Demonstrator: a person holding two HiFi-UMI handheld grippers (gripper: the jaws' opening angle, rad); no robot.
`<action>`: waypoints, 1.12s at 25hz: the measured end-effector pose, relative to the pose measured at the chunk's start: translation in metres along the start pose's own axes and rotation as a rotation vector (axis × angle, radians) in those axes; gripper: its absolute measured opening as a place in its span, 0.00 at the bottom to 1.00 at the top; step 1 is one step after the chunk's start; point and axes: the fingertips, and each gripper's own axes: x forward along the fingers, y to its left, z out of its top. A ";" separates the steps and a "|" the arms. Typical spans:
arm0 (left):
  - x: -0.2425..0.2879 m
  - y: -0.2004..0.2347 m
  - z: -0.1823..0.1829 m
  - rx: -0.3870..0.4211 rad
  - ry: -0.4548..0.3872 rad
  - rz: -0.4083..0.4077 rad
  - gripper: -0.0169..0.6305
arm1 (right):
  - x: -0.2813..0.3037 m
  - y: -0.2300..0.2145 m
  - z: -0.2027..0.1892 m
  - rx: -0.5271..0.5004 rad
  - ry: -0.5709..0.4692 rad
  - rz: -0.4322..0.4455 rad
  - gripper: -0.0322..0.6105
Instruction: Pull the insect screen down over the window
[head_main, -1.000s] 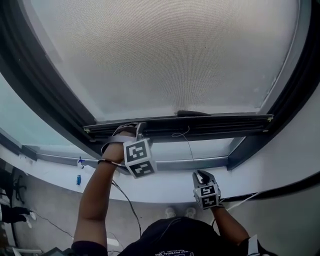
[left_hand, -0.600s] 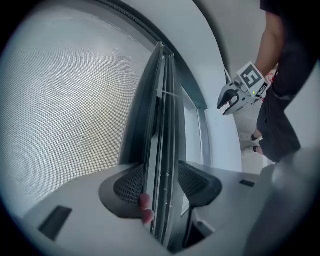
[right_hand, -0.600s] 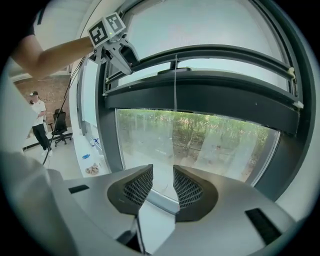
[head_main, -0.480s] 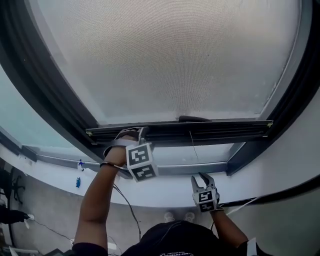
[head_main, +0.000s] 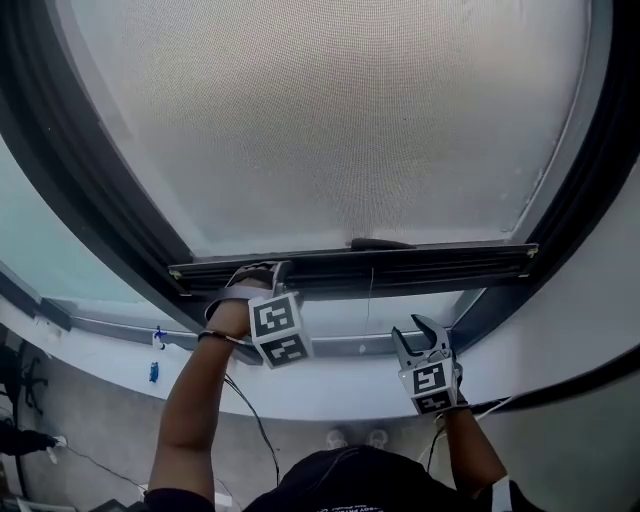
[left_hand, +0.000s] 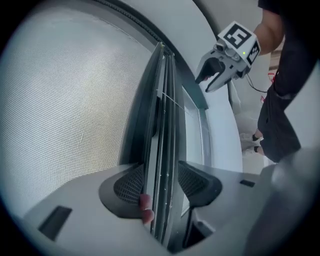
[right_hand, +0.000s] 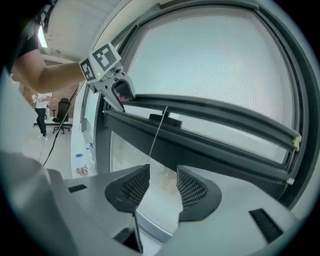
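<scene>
The left gripper's (head_main: 250, 274) jaws hold the dark bottom bar (head_main: 400, 262) of the insect screen (head_main: 330, 120). The bar runs straight between them. The right gripper's (head_main: 420, 332) jaws have just been opening. They stand wide and empty. The thin cord (right_hand: 158, 131) hangs just ahead of them.

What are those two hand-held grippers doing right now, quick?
Left hand-held gripper: closed on the screen's bottom bar.
Right hand-held gripper: open, its jaws have just been opening; the pull cord hangs by one pad, not pinched.
</scene>
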 end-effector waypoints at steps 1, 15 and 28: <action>0.000 0.000 0.000 0.001 0.002 0.001 0.36 | -0.004 -0.005 0.012 -0.039 -0.015 -0.009 0.28; 0.003 0.004 0.003 -0.007 -0.020 0.016 0.36 | 0.008 -0.051 0.082 -0.859 0.048 -0.155 0.28; 0.004 0.004 0.005 -0.005 -0.027 0.029 0.36 | 0.029 -0.078 0.069 -1.055 0.179 -0.187 0.28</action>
